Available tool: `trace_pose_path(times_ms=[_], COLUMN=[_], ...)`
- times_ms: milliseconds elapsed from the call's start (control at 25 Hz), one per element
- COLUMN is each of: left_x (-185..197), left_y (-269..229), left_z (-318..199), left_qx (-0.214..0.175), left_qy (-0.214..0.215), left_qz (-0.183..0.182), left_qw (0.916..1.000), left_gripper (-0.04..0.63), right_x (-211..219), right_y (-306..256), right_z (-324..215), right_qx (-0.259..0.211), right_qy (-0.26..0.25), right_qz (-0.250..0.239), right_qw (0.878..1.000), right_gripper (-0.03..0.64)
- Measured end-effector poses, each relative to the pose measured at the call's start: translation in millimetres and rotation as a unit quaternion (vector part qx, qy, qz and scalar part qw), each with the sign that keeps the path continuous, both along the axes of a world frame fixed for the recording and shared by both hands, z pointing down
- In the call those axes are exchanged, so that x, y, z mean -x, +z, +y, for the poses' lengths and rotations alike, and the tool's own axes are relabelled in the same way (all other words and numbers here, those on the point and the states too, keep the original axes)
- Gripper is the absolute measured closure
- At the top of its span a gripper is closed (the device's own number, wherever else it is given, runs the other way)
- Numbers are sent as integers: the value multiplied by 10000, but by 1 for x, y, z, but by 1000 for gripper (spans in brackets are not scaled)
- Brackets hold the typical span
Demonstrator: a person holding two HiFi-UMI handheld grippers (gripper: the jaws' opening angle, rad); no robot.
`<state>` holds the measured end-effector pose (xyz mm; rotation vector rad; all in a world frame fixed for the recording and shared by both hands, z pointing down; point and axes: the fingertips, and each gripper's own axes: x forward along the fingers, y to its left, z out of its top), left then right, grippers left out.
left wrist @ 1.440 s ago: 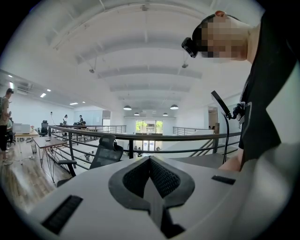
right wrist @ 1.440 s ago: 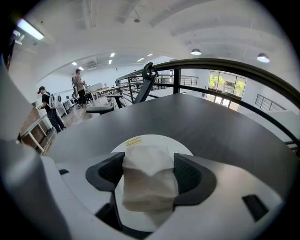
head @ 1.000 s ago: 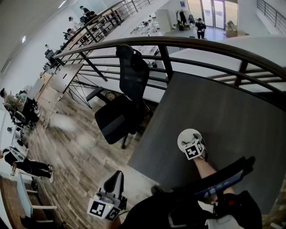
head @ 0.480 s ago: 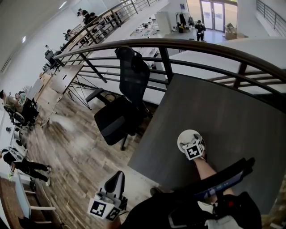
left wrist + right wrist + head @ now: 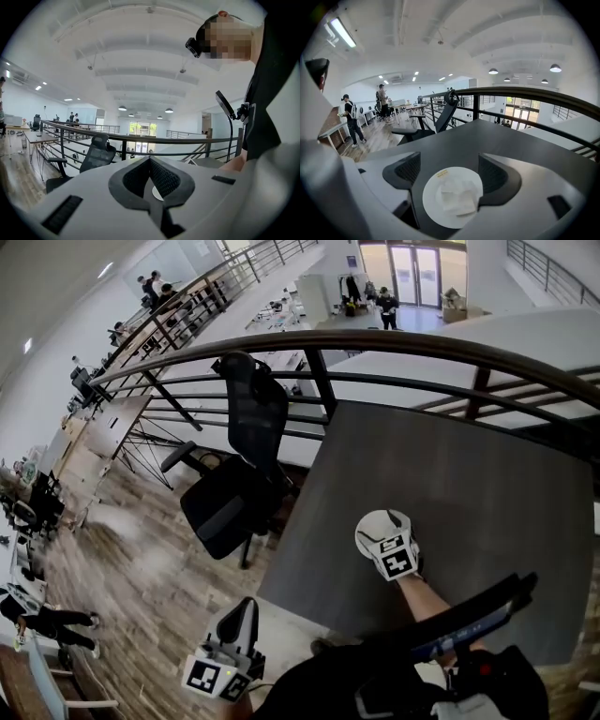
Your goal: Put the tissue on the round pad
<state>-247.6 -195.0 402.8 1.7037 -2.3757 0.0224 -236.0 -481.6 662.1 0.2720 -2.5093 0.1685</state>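
Observation:
The white round pad (image 5: 440, 206) lies on the dark grey table (image 5: 487, 136), and a crumpled white tissue (image 5: 459, 198) rests on the pad's middle. My right gripper (image 5: 450, 177) hovers just above it, jaws wide open on either side, touching nothing. From the head view the right gripper (image 5: 388, 546) covers most of the pad (image 5: 371, 532), and the tissue is hidden. My left gripper (image 5: 228, 664) hangs low at the left, off the table and above the floor. Its jaws (image 5: 151, 163) are shut and empty.
The table (image 5: 469, 484) ends in a dark curved railing (image 5: 422, 338) with a drop beyond. A black office chair (image 5: 234, 474) stands by the table's left edge on the wooden floor. A second dark chair back (image 5: 469, 615) crosses the view beside my right forearm.
The right gripper stays over the pad in all three frames. The head view has swung a little, so the table and chair sit further left now.

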Motion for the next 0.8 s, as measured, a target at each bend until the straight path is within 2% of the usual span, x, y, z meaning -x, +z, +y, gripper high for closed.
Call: trace_pose_path(times_ms=[40, 120, 280, 360, 560, 800], left_x=[0, 0, -1, 6, 11, 20], left_y=[1, 1, 1, 12, 24, 29], left_z=[-4, -13, -22, -18, -8, 21], left_qx=[-42, -200, -393, -307, -377, -458], left_qy=[95, 295, 609, 662, 903, 1144], left_qz=[-2, -21, -19, -29, -21, 54], left_qw=[9999, 9994, 9974, 9973, 9952, 9924], left_gripper=[592, 592, 592, 592, 592, 592], right_x=[0, 1, -1, -1, -11, -27], right_y=[-10, -32, -76, -89, -107, -133], right_z=[1, 5, 16, 20, 29, 64], right_qx=[-9, -54, -108, -102, -249, -306], right_qy=[7, -1, 31, 105, 375, 638], right_qz=[-130, -436, -1017, -1203, -1495, -1644], right_qw=[9999, 9990, 9948, 9926, 9877, 9838], right_gripper=[233, 322, 453, 490, 580, 614])
